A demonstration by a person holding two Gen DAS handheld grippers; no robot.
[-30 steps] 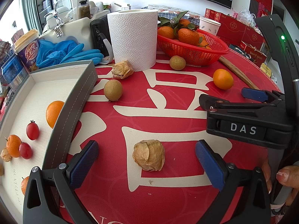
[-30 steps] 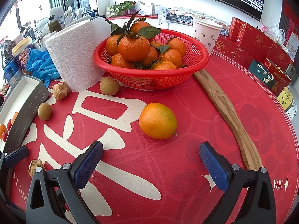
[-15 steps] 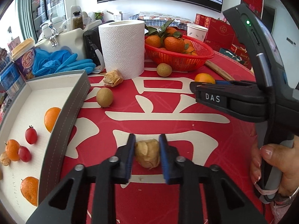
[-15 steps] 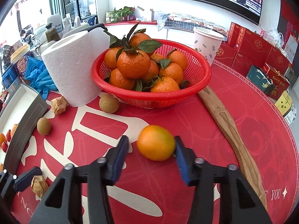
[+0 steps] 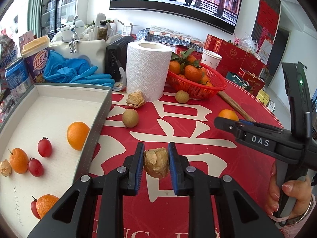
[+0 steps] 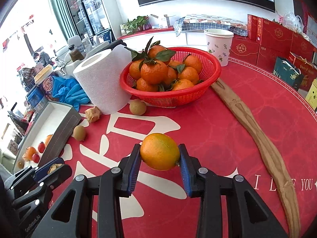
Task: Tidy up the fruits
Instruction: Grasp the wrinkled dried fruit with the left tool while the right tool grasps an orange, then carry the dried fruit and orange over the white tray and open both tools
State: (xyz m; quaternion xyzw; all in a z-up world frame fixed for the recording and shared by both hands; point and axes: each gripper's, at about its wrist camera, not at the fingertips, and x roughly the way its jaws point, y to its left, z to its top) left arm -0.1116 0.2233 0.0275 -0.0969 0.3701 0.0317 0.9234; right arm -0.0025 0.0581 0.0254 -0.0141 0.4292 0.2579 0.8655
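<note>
Over on the left sits the shallow grey tray (image 5: 100,119), already partly stocked; an orange (image 5: 77,135) rests against its near wall, with cherry tomatoes (image 5: 44,148) and small mandarins (image 5: 18,160) scattered further in, and one papery husked fruit at the far edge. Just beside the tray, the left gripper (image 5: 156,165) has closed since a second ago, when its blue pads stood wide on either side of the husked physalis (image 5: 156,165); now both pads press the husk, and the fruit looks lifted a little clear of the red tablecloth (image 5: 198,134), though I can't be certain of the gap. Behind it, loose on the cloth, lie a brown longan (image 5: 130,117), a second husked fruit (image 5: 135,99) by the paper roll (image 5: 147,70), and another longan (image 5: 182,96) in front of the red basket (image 5: 200,87) of mandarins. To the right, the right gripper (image 6: 160,155) has done the same thing in the same short span; its jaws were wide around the loose orange (image 6: 160,151), and they now hold it between the pads, raised off the cloth. So both tongs are loaded at once; I'd say the picking step is finished for this pair, and what remains is the carry leftward to the tray. The husk is fragile, so I'd expect a gentle squeeze there; the orange is round and could roll out of a slack hold.
</note>
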